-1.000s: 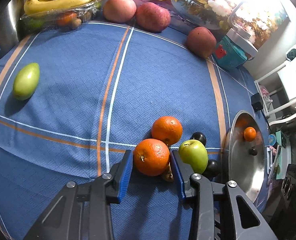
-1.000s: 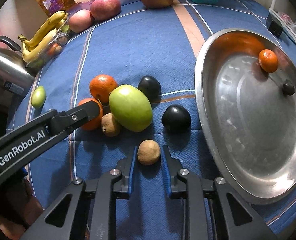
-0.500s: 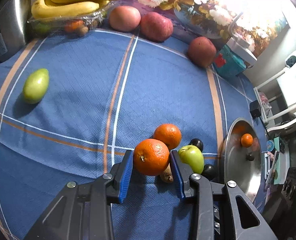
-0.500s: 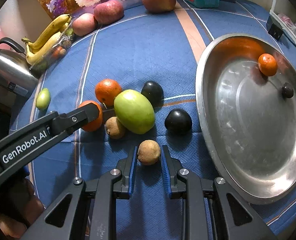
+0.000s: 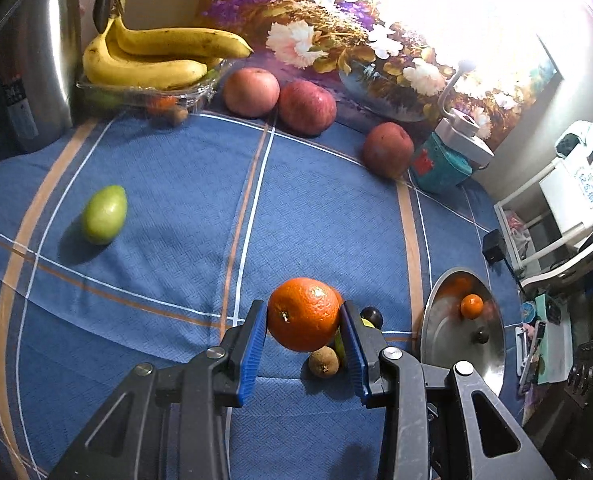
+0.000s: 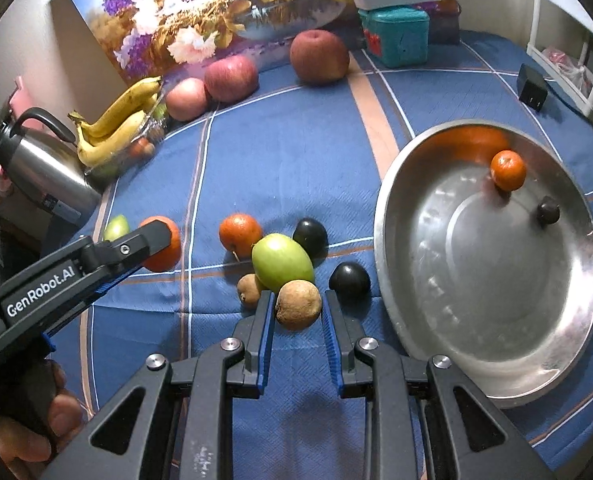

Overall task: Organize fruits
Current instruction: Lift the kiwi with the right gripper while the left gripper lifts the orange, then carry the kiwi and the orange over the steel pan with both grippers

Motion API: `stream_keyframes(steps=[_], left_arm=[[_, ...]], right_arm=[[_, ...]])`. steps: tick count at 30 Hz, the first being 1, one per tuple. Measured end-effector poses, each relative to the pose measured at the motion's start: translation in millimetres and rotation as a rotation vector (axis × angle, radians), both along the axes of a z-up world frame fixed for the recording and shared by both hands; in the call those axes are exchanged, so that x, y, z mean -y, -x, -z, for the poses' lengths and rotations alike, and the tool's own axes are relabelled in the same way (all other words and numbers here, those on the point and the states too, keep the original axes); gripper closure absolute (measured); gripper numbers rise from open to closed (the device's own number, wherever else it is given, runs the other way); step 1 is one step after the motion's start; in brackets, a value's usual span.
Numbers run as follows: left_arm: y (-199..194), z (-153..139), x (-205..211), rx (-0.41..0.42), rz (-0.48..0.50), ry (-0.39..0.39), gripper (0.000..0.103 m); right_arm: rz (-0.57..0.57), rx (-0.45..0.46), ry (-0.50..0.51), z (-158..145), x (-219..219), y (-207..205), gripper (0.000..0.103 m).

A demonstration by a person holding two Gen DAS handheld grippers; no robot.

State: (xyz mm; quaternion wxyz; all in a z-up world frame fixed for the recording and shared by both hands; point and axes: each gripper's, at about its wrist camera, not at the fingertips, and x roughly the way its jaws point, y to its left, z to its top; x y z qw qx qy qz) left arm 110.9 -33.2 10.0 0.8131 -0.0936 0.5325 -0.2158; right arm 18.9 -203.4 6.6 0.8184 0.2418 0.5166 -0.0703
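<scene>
The left hand-held gripper (image 5: 303,334) clamps a large orange (image 5: 303,314) between its blue pads, lifted above the blue-clothed surface (image 5: 168,184), while the right hand-held gripper (image 6: 297,312) grips a small brown fruit (image 6: 298,304) just in front of the green fruit (image 6: 282,262) in the loose cluster beside the steel dish (image 6: 496,384). In the left wrist view the orange hides most of that cluster, and only a sliver of green and one dark plum (image 5: 371,314) show. The orange is glossy and dimpled with a dark stem scar, and the brown fruit is dull and rough-skinned.
</scene>
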Motion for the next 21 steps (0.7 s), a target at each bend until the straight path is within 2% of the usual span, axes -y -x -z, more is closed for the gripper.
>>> stream_keyframes(steps=[10, 21], left_arm=[[8, -7, 19, 0.029, 0.034, -0.019, 0.063], [35, -15, 63, 0.084, 0.152, -0.064, 0.063]], right_arm=[[0.046, -0.023, 0.010, 6, 15, 2, 0.079], [0.246, -0.065, 0.069, 9, 72, 33, 0.079]])
